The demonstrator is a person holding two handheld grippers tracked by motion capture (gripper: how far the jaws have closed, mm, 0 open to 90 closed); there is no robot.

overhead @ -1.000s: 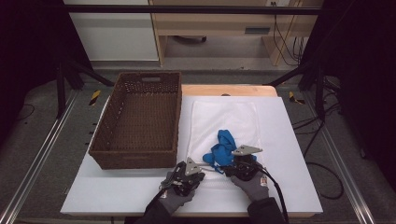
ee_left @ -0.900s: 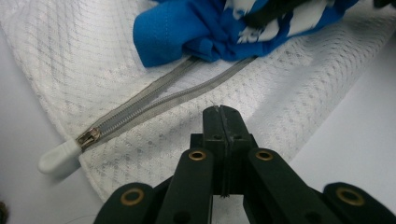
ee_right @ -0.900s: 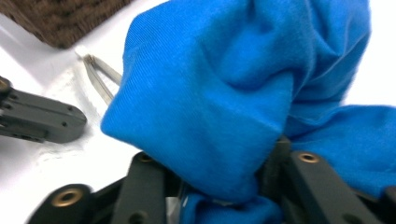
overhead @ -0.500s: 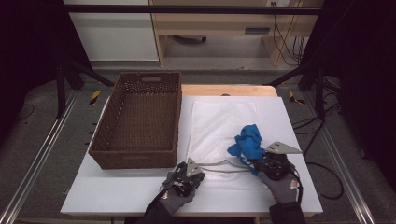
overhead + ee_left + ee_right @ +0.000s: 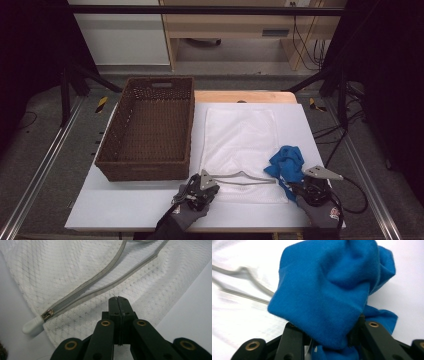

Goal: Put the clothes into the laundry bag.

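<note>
Blue cloth (image 5: 286, 161) now farther right, off the mesh bag (image 5: 241, 145), clamped in right claw (image 5: 306, 186).

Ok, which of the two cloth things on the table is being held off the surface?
The bunched blue cloth, clamped in the right gripper. The white mesh bag lies flat with its zipper open.

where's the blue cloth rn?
In the high view, the blue cloth is at the table's near right, held by the right gripper, over the white mesh bag's right edge.
</note>
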